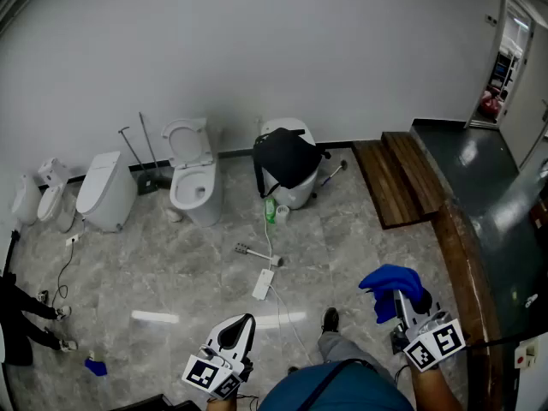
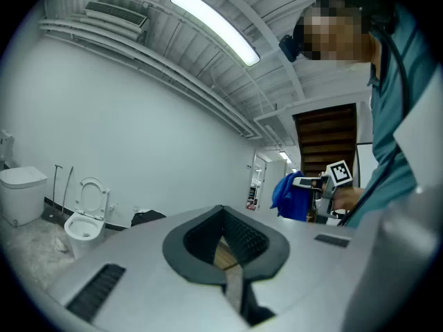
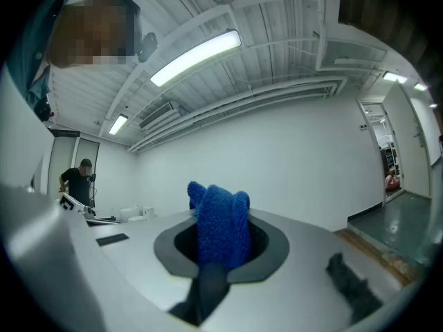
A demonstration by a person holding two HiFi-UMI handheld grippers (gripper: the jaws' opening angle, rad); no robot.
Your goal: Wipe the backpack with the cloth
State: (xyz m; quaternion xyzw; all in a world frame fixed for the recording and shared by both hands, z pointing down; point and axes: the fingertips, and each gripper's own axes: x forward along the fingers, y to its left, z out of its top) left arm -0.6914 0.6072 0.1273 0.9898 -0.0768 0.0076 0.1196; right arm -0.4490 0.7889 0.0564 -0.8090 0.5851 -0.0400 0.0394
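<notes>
The right tongs (image 3: 220, 251) clamp the blue cloth (image 3: 220, 223) ready for wiping, the left tongs (image 2: 225, 244) pressed together empty, the backpack (image 1: 287, 159) well apart ahead.

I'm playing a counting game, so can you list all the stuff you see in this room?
toilets: about five, white, in a row along the wall
backpack: one, black, draped over the rightmost toilet
bottle: one, green, on the floor just below the backpack
brush: one, grey, lying on the floor mid-room
power strip: one, white, on the floor with its cable
steps: two, brown wood, at the right
cloth: one, blue, held in the right gripper
left gripper: one, white and black, lower left, shut and empty
right gripper: one, white and black, lower right, shut on the cloth
</notes>
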